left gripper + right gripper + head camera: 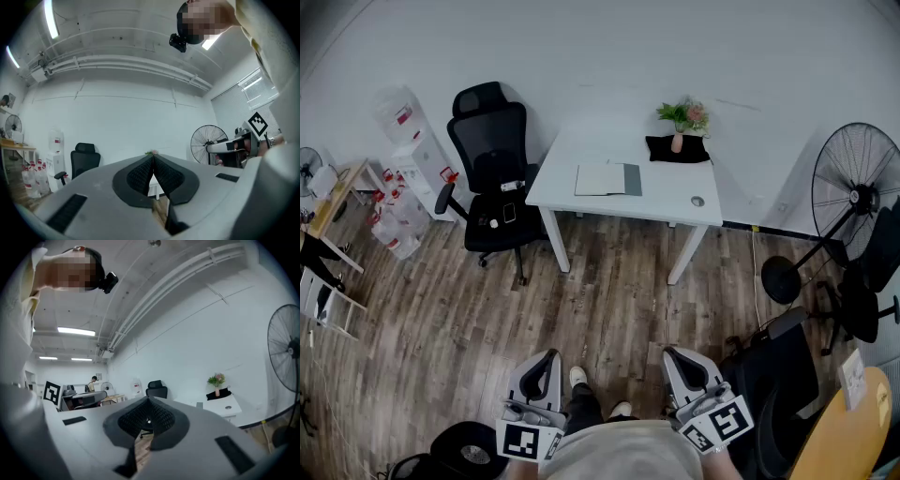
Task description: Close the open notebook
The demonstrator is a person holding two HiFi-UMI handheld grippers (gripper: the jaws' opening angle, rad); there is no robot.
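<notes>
Notebook (607, 179) lies open on rectangular white table (667, 194).

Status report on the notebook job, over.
Left gripper, right gripper shut, empty. Notebook open on white table, out of reach. Office chair beside table, off the path.

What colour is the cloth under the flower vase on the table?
The cloth is black; the head view shows it best.

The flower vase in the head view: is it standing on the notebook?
No, the flower vase stands on a dark cloth at the back corner of the table, apart from the notebook lying nearer the middle.
</notes>
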